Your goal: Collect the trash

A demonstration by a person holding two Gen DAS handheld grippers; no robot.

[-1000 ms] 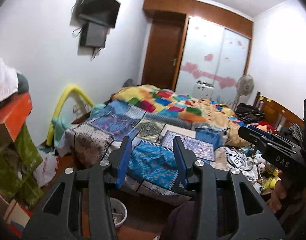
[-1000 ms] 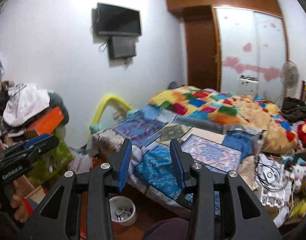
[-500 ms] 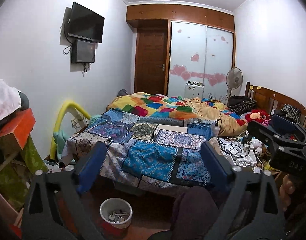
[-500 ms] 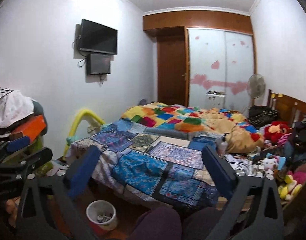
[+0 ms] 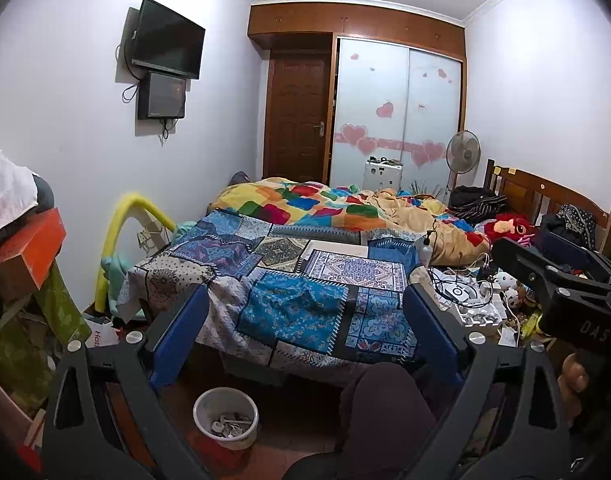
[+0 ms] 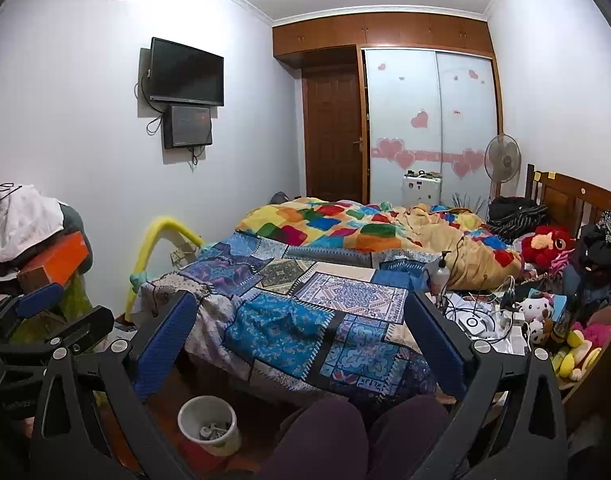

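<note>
A white bin (image 5: 225, 416) (image 6: 209, 424) stands on the floor in front of the bed, with some pale scraps in it. My left gripper (image 5: 305, 292) is open wide above and beyond the bin, nothing between its blue pads. My right gripper (image 6: 301, 300) is open just as wide and holds nothing. Each gripper shows in the other's view: the right gripper (image 5: 553, 280) at the right edge with a hand under it, the left gripper (image 6: 45, 320) at the left edge. Loose cables, white boxes and small items (image 5: 469, 296) (image 6: 481, 320) lie on the bed's right side.
A bed with a patchwork cover (image 5: 305, 280) fills the middle. Stacked boxes and clothes (image 5: 21, 256) stand at the left, with a white bag (image 5: 101, 334) on the floor. Plush toys (image 6: 545, 244) crowd the right. A person's knees (image 6: 345, 432) are at the bottom.
Both grippers went from nearly shut to wide open. Both views drew back and levelled, so more of the room and the bin now show.
</note>
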